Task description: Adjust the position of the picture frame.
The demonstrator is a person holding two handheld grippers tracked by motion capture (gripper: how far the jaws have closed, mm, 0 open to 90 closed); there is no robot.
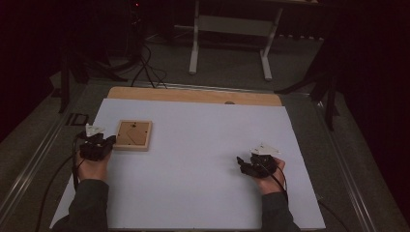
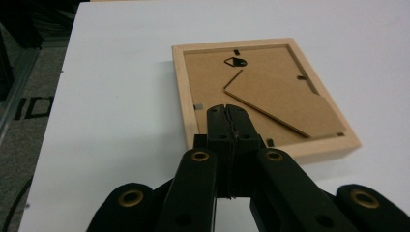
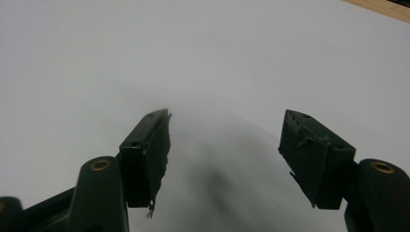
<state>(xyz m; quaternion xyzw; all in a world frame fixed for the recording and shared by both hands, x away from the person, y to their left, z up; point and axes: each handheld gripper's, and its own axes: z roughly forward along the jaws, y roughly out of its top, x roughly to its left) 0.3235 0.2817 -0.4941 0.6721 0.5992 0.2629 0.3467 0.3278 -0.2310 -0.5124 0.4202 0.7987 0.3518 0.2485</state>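
While the picture frame (image 2: 263, 94) lies face-down near the table's (image 1: 203, 164) left edge, left gripper (image 2: 227, 118) pressed together at its near rail, right gripper (image 3: 225, 137) spread, idle; frame likely light, rigid; grip the wooden rim, not the loose backing

Left gripper (image 1: 109, 142) fingers pressed together (nothing between); right gripper (image 1: 243, 163) fingers spread wide, both hands low.

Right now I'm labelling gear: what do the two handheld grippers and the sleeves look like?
Both grippers, left and right, are black, each topped by a pale three-cornered plate and trailing a black cable. Brass-coloured rivets dot the fingers. The sleeves are dark.
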